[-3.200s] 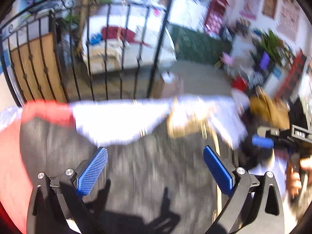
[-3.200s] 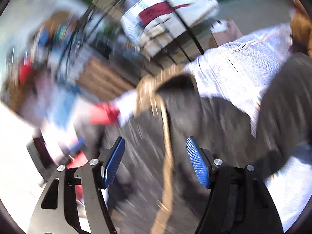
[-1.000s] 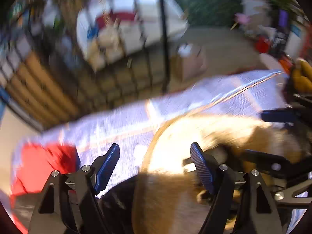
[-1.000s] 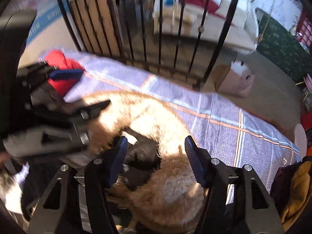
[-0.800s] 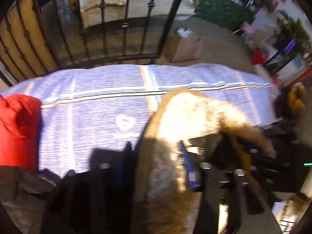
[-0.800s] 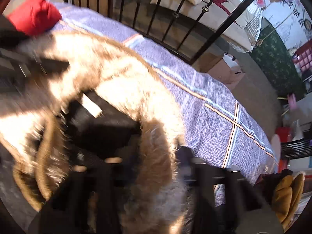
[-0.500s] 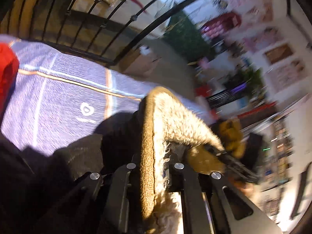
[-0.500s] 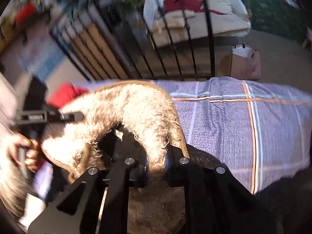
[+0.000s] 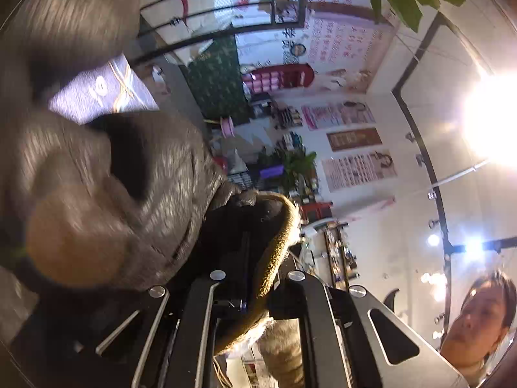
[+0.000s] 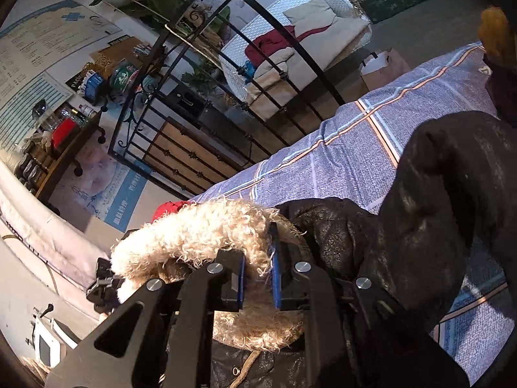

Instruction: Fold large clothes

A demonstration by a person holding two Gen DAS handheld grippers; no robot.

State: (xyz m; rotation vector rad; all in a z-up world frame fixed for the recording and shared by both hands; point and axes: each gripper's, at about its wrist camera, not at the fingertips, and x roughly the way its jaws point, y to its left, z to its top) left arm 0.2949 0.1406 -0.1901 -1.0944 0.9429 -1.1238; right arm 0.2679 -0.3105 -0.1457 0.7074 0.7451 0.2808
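Since half a second ago both grippers have swung upward with the coat: the left wrist view, which then looked across the bed, now tilts toward the wall and ceiling lights. The left gripper [image 9: 255, 278] is clamped on the tan edge of the fur trim [image 9: 278, 242], its jaws pressed tight against the fabric. The dark coat [image 9: 155, 174] hangs just in front of it, blurred and lifted off the bed. The right gripper [image 10: 257, 274] pinches the curly cream fur trim [image 10: 194, 232] between its blue pads [image 10: 274, 274], which are nearly together. Beside it the coat's black sleeve [image 10: 436, 210] bulges over the purple plaid bedsheet [image 10: 339, 161]. A red garment [image 10: 168, 208] lies at the sheet's far edge. Beyond stands a black iron bed frame [image 10: 245, 64], and further off a second bed with pillows.
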